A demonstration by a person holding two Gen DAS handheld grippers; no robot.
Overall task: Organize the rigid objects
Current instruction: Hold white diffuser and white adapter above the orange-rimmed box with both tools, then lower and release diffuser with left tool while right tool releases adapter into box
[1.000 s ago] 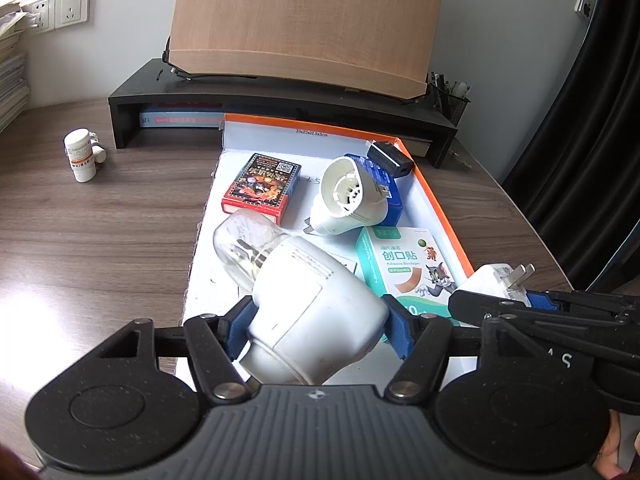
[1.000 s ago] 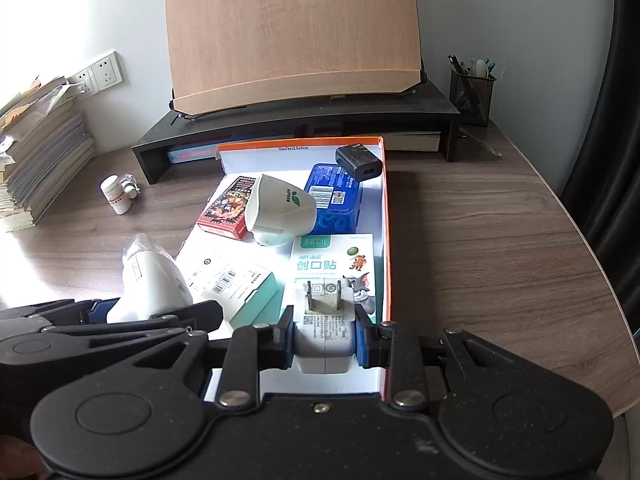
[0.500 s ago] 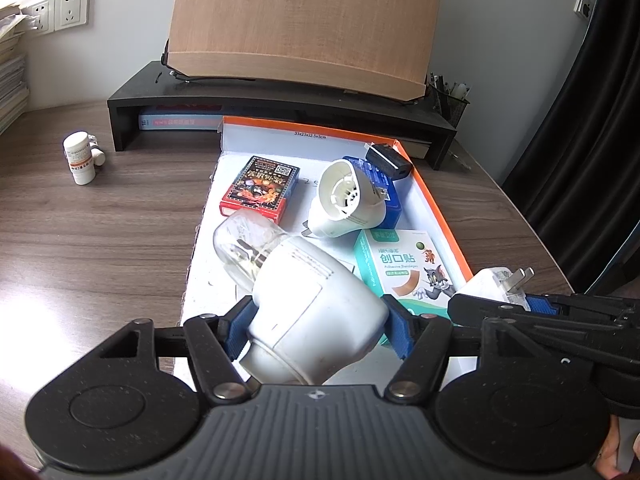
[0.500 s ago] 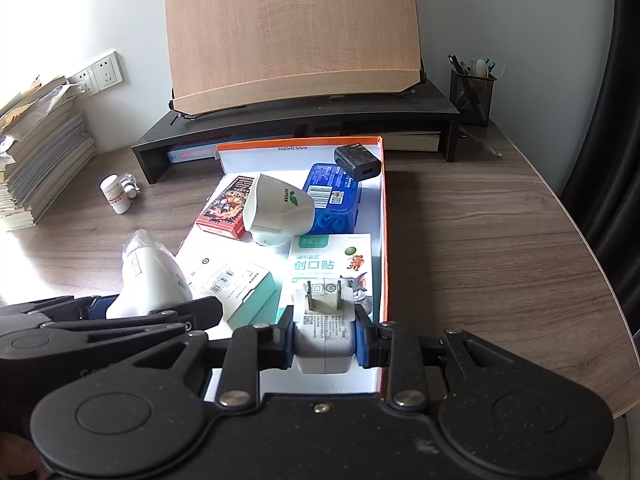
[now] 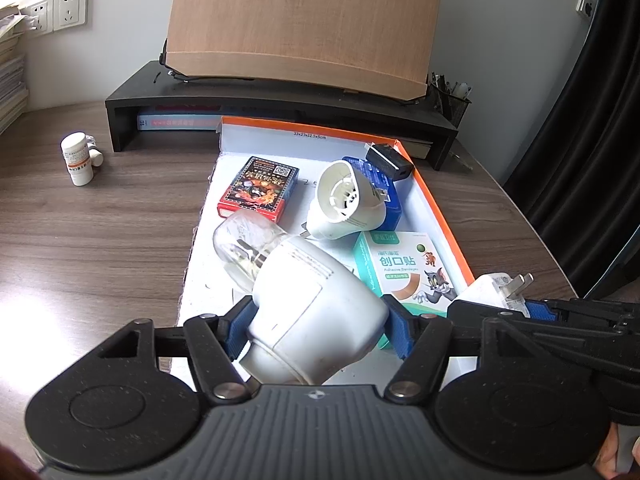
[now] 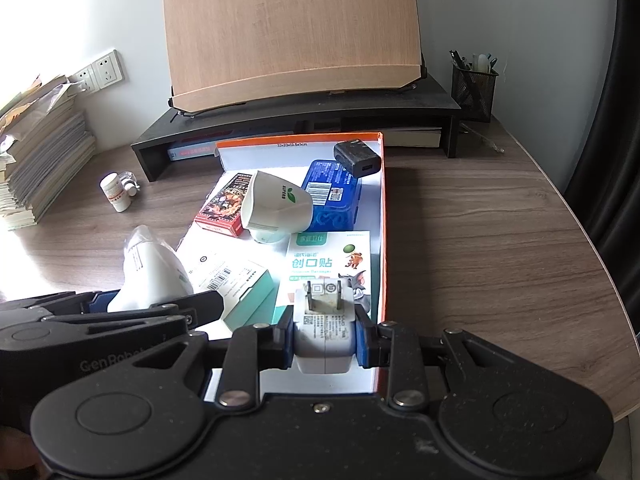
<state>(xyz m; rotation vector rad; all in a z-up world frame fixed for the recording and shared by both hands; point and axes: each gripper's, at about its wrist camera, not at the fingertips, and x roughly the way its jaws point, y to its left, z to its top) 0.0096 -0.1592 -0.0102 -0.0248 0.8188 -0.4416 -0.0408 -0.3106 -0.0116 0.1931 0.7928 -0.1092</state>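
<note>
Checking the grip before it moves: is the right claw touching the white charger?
Touching: the right wrist view shows the right claw with both pads pressed against the white charger.

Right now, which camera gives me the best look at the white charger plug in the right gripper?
The right wrist view: the white charger plug sits dead centre, clamped between the right gripper pads, prongs and label facing the camera. The left wrist view shows the plug only at its right edge, partly hidden behind the gripper's black frame.

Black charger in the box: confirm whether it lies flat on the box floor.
No, the black charger rests propped on the blue box.
</note>
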